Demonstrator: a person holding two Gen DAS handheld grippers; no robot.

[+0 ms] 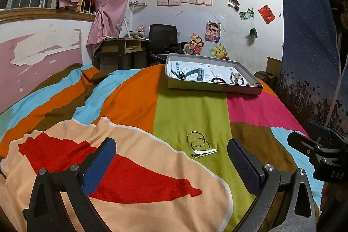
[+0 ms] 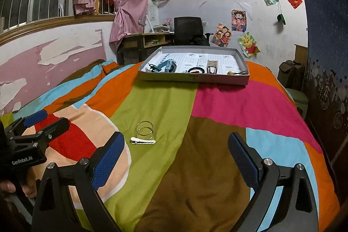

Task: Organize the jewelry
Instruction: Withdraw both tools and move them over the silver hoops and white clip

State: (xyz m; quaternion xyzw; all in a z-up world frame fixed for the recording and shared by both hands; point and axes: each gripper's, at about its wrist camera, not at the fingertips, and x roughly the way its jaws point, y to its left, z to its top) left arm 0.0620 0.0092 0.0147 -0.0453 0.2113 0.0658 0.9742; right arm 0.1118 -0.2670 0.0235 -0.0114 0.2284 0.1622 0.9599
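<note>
Two thin metal bangles [image 1: 198,139] lie overlapping on the green stripe of the bedspread, with a white hair clip [image 1: 204,153] just in front of them. They also show in the right wrist view: bangles [image 2: 144,131], clip [image 2: 143,141]. A grey shallow box [image 1: 214,87] at the far end holds a blue-grey watch [image 1: 196,74], a black ring-shaped piece [image 1: 218,80] and a wooden clip [image 1: 237,78]. My left gripper [image 1: 171,163] is open and empty, just short of the bangles. My right gripper [image 2: 177,158] is open and empty, to the right of the clip.
The striped bedspread [image 1: 134,105] covers the bed. The box in the right wrist view [image 2: 193,77] sits at the bed's far end. A desk and black chair [image 2: 188,33] stand behind it. A blue curtain [image 1: 308,58] hangs at the right edge.
</note>
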